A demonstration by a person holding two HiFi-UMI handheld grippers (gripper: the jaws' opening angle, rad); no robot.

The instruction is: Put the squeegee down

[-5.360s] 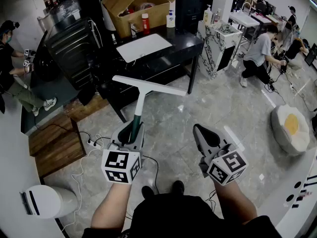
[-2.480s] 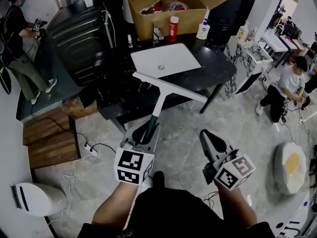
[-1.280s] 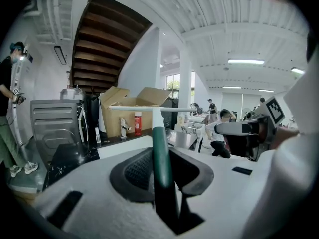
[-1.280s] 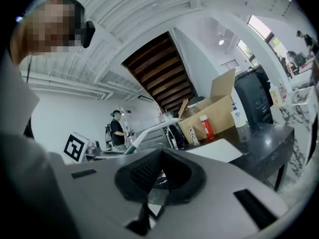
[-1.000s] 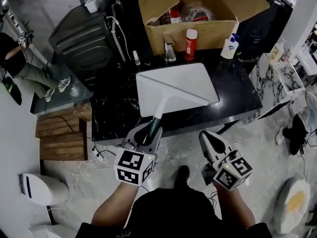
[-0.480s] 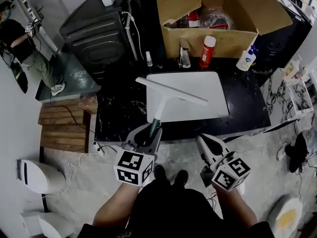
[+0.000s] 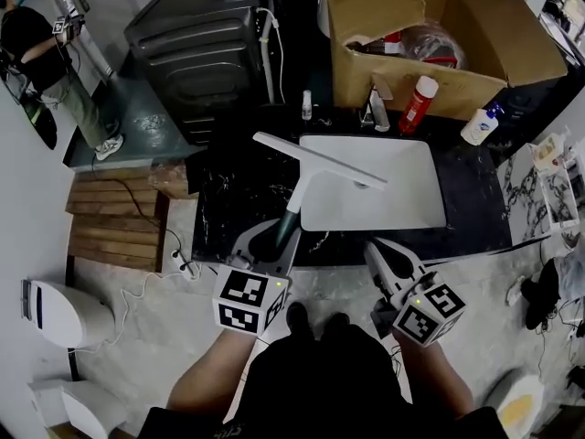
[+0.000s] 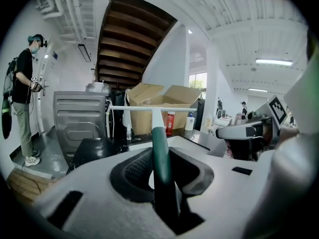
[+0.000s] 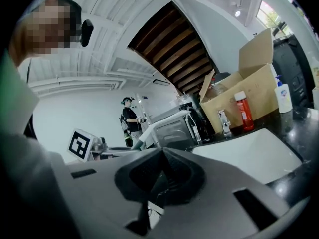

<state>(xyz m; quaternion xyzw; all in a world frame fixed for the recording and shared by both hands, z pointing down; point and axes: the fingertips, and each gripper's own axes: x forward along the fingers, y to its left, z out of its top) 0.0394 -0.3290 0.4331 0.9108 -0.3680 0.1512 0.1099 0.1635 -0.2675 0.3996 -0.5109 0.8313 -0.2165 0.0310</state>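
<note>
The left gripper point(image 7: 267, 238), fingers clamped on the green handle of the squeegee point(image 7: 320, 160) held aloft over the black tabletop point(image 7: 228, 199), should lower it flat onto bare surface before letting go, while the right gripper point(image 7: 382, 250) waits empty, fingers together.

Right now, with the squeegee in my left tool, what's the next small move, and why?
Probably lower the left tool until the squeegee rests on the black counter: its handle is clamped, blade in the air above the counter and white sink.
</note>
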